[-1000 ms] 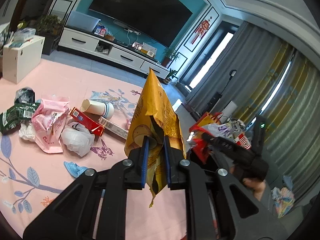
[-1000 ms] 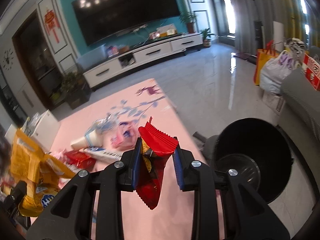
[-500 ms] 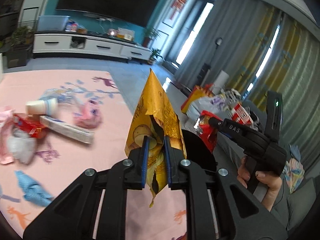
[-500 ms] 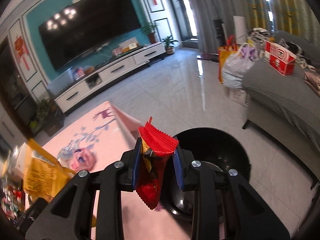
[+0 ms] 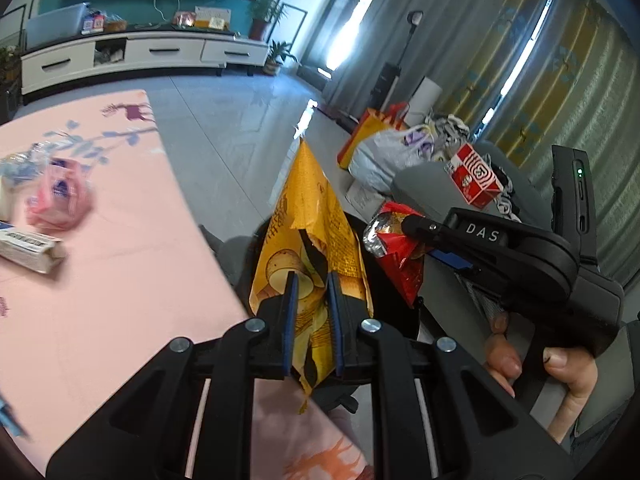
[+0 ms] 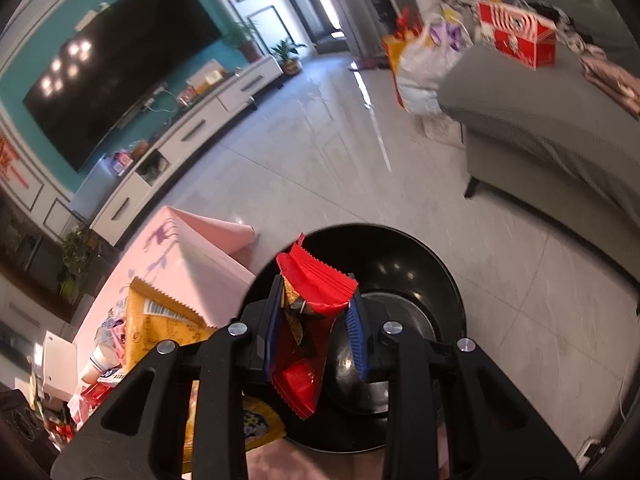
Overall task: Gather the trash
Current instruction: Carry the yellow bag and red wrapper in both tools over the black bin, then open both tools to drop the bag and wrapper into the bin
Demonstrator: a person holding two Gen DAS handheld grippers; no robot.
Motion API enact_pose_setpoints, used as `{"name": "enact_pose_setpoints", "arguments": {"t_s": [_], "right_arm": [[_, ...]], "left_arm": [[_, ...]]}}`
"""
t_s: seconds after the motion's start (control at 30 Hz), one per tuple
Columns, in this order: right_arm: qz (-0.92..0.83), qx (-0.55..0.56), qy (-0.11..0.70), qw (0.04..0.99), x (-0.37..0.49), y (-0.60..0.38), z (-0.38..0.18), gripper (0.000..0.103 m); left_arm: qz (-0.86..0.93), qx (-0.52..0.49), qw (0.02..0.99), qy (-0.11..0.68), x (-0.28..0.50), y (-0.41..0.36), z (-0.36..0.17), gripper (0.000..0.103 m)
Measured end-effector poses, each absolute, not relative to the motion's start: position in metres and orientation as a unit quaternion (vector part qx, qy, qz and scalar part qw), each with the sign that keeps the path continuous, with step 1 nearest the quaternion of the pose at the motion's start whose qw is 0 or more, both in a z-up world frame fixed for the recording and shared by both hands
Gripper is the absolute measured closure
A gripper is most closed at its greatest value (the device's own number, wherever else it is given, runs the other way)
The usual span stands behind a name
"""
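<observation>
Two wrappers are in the air at once, one per claw. From the left wrist view, the left claw (image 5: 313,312) is pinching a crumpled yellow snack bag (image 5: 310,232) between its blue pads, the bag standing up tall above the fingertips with a torn tail hanging below them. Behind the bag, at about 12 o'clock from the pads, shows the dark rim of the black trash bin (image 5: 256,236). At 2 o'clock the right claw (image 5: 416,236) comes in from the side, carried by a person's hand (image 5: 560,368), with a red wrapper (image 5: 400,256) at its tip. In the right wrist view, the right claw (image 6: 316,328) is clamped on that red wrapper (image 6: 312,300) (its serrated top edge sticks up, its lower end dangles below the pads), and the wrapper hangs right over the open mouth of the black trash bin (image 6: 436,280), which stands on the grey tiled floor (image 6: 320,160). At 9 o'clock from the red wrapper the yellow snack bag (image 6: 160,320) sits beside the bin's rim, over the edge of the pink mat (image 6: 192,264). More litter lies on the mat in the left wrist view: a blurred pink packet (image 5: 60,200) and a white carton (image 5: 32,248) at 9 o'clock. A grey sofa (image 6: 560,120) holds a red box (image 6: 516,40) at 1 o'clock.
</observation>
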State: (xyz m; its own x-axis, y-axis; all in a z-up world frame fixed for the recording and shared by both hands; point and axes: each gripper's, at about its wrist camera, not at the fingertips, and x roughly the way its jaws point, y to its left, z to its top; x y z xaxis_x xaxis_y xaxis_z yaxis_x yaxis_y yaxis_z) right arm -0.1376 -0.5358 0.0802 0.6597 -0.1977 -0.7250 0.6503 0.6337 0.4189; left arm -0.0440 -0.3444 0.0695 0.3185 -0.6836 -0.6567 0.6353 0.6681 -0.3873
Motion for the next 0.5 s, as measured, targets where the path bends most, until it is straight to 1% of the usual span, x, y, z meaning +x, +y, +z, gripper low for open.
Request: {"name": "enact_pose_setpoints", "arguments": {"t_s": [0.17,0.5], "right_arm": [[-0.256,0.361,0.337,0.831,-0.141,-0.546,0.07,0.073],[-0.271,0.39,0.362,0.802,-0.141,-0.565,0.046,0.073]], "left_arm": [[-0.43,-0.032,0.778,0.456,-0.037,-0.371,0.052,0.088],[-0.419,-0.009,0.77,0.481,-0.029,-0.407,0.03,0.087]]}}
